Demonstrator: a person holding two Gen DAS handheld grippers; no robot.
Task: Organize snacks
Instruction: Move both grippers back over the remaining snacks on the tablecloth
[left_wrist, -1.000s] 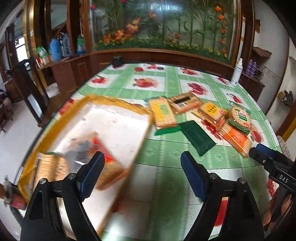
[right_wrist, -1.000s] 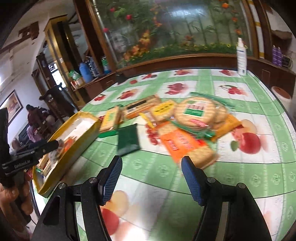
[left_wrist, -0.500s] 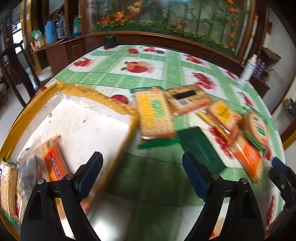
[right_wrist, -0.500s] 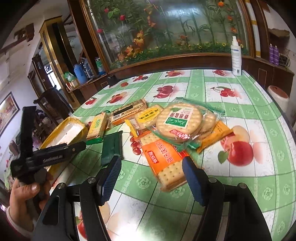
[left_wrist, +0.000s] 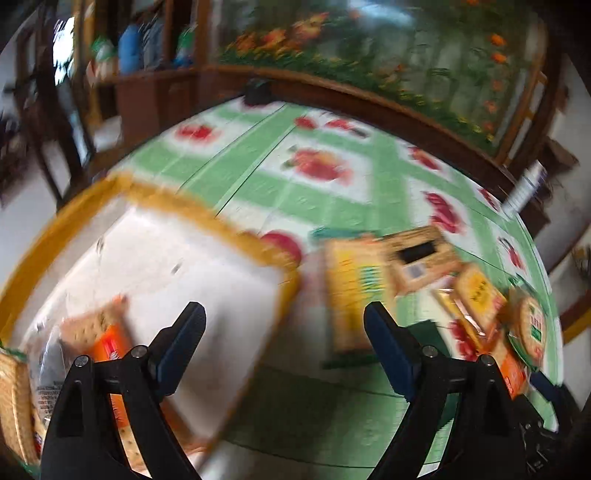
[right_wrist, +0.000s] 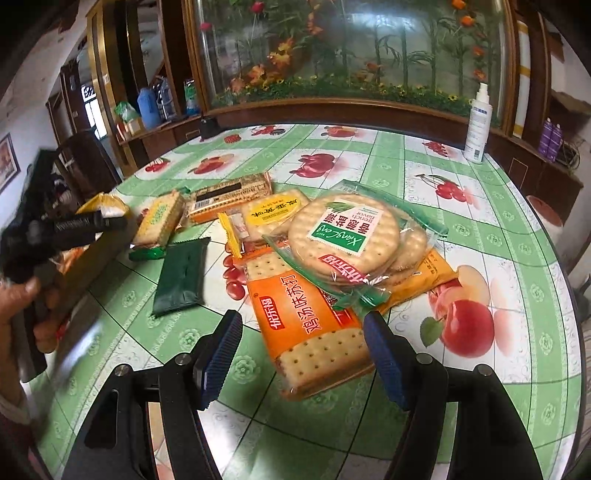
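My left gripper (left_wrist: 284, 339) is open and empty, above the near right edge of a yellow-rimmed white tray (left_wrist: 207, 218). The tray holds an orange cracker pack (left_wrist: 105, 343) and other packs at its near left. My right gripper (right_wrist: 301, 347) is open and empty, its fingers either side of the near end of an orange cracker pack (right_wrist: 306, 325). Behind it lie a bag of round crackers (right_wrist: 347, 236), a dark green pack (right_wrist: 183, 277), a yellow pack (right_wrist: 275, 212) and more packs. The left view is blurred.
A green fruit-print tablecloth (right_wrist: 498, 229) covers the round table. A white spray bottle (right_wrist: 478, 125) stands at the far right edge. A wooden flower display (right_wrist: 332, 66) runs behind the table. The left gripper and the hand holding it (right_wrist: 48, 236) show left of the snacks.
My left gripper has swung forward and right from over the tray's contents toward the snack pile. My right gripper has closed in on the orange cracker pack.
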